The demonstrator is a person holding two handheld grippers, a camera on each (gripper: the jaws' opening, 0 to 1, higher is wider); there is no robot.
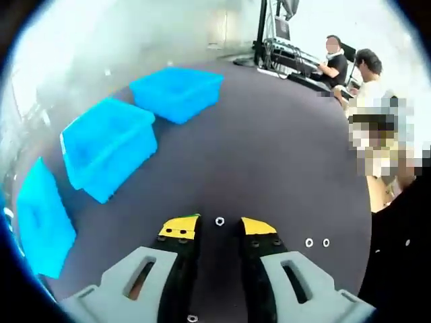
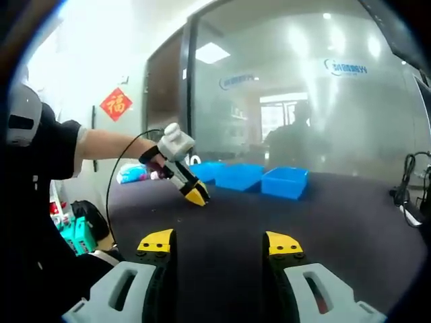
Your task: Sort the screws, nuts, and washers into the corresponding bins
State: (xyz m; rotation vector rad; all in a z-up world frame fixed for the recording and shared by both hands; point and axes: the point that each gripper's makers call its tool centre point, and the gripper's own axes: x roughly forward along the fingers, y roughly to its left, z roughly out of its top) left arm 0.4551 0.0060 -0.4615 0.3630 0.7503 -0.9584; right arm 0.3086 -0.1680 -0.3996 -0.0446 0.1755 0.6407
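The left hand-held gripper (image 1: 219, 229) hung low over the dark tabletop (image 1: 269, 155), jaws spread w/ nothing between the pads. A small washer (image 1: 219, 221) lay on the tabletop just ahead of the yellow tips, approx. centred btwn them but not touched. Two more washers (image 1: 317, 242) lay side by side off to the right of the jaws, and another small ring (image 1: 192, 318) sat near the bottom edge btwn the jaw bases. Three blue bins (image 1: 108, 145) stood in a row at upper left, well apart from the washers; contents couldn't be made out.

In the right gripper view, the right hand-held gripper (image 2: 219, 243) was also spread, empty, above bare tabletop. The left one (image 2: 195, 195) showed there held in a person's hand (image 2: 158, 160), tips down at the tabletop, bins (image 2: 249, 176) behind it by a glass wall (image 2: 303, 87).
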